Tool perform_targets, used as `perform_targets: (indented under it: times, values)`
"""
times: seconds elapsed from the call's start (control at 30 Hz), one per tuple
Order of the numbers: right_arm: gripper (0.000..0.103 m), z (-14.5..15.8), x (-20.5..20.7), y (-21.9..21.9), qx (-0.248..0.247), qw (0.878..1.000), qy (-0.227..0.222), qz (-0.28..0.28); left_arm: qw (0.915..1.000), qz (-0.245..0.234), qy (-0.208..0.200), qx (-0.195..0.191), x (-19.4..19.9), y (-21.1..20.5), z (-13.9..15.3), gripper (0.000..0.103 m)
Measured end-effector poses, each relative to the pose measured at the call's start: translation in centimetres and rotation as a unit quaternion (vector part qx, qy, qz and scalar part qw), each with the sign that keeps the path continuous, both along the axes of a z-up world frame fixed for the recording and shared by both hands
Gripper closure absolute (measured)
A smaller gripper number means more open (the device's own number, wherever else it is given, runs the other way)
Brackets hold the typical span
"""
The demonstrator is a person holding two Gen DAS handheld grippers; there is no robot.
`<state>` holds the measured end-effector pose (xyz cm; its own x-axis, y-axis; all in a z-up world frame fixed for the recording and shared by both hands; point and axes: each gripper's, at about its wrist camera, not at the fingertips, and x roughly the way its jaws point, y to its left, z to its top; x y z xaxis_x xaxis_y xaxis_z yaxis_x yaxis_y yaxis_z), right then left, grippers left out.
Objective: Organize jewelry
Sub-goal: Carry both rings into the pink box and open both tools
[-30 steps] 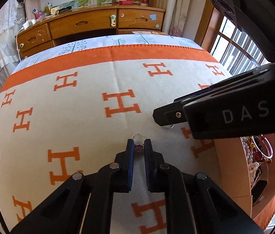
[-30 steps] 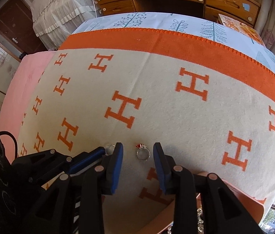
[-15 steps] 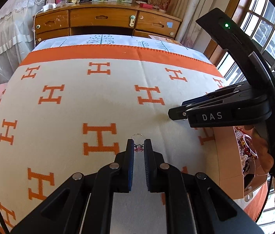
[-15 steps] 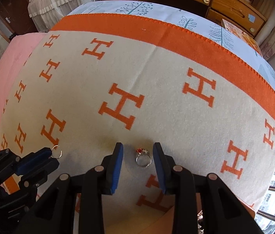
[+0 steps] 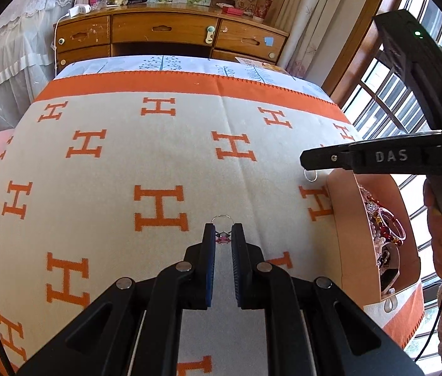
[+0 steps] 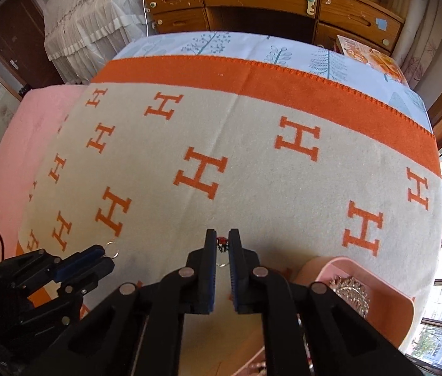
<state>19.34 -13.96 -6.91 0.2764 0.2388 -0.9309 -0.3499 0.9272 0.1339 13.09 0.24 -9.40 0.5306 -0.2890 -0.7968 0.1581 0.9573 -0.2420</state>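
My left gripper (image 5: 223,235) is shut on a silver ring with a pink stone (image 5: 222,237) and holds it above the blanket; it also shows in the right wrist view (image 6: 105,255) at lower left, the ring (image 6: 111,250) at its tip. My right gripper (image 6: 222,240) is shut on a silver ring with a red stone (image 6: 221,244), lifted off the blanket. In the left wrist view it (image 5: 307,160) comes in from the right, its ring (image 5: 310,175) hanging below the tips. A pink jewelry box (image 5: 351,235) holding beads and bracelets sits at the right.
A cream blanket with orange H marks (image 5: 158,163) covers the bed. A wooden dresser (image 5: 164,36) stands past the far end. Windows (image 5: 377,109) line the right side. The pink box rim (image 6: 408,310) lies just right of my right gripper.
My right gripper closed on the red-stone ring and lifted it off the blanket. My left gripper rose and drew back with its ring still held.
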Motion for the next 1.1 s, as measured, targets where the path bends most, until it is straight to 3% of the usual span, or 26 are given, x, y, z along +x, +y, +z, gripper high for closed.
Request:
perform_targets:
  times: [0.27, 0.4, 0.63, 0.87, 0.97, 1.1]
  values:
    - [0.096, 7.2, -6.0, -4.7, 0.049, 0.996, -0.078, -0.020, 0.9990, -0.035, -0.025, -0.011, -1.5, -2.8, 3.2, 0.095]
    - [0.096, 9.2, -9.1, -7.9, 0.049, 0.992, -0.111, -0.041, 0.9959, -0.072, -0.052, -0.012, -2.2, -5.7, 5.8, 0.095]
    - [0.095, 7.7, -10.3, -12.4, 0.021, 0.989, -0.113, -0.093, 0.9887, -0.133, -0.068, -0.014, -1.0, -11.7, 8.2, 0.095]
    - [0.095, 4.7, -8.4, -15.1, 0.016, 0.987, -0.082, -0.136, 0.9870, -0.159, -0.024, 0.002, 2.5, -16.7, 6.3, 0.095]
    - [0.095, 3.6, -7.5, -15.8, 0.025, 0.987, -0.065, -0.146, 0.9865, -0.163, -0.011, 0.008, 3.3, -17.6, 5.2, 0.084]
    - [0.094, 2.7, -7.2, -16.1, 0.043, 0.986, -0.056, -0.151, 0.9873, -0.158, -0.011, 0.014, 3.9, -17.9, 4.9, 0.048]
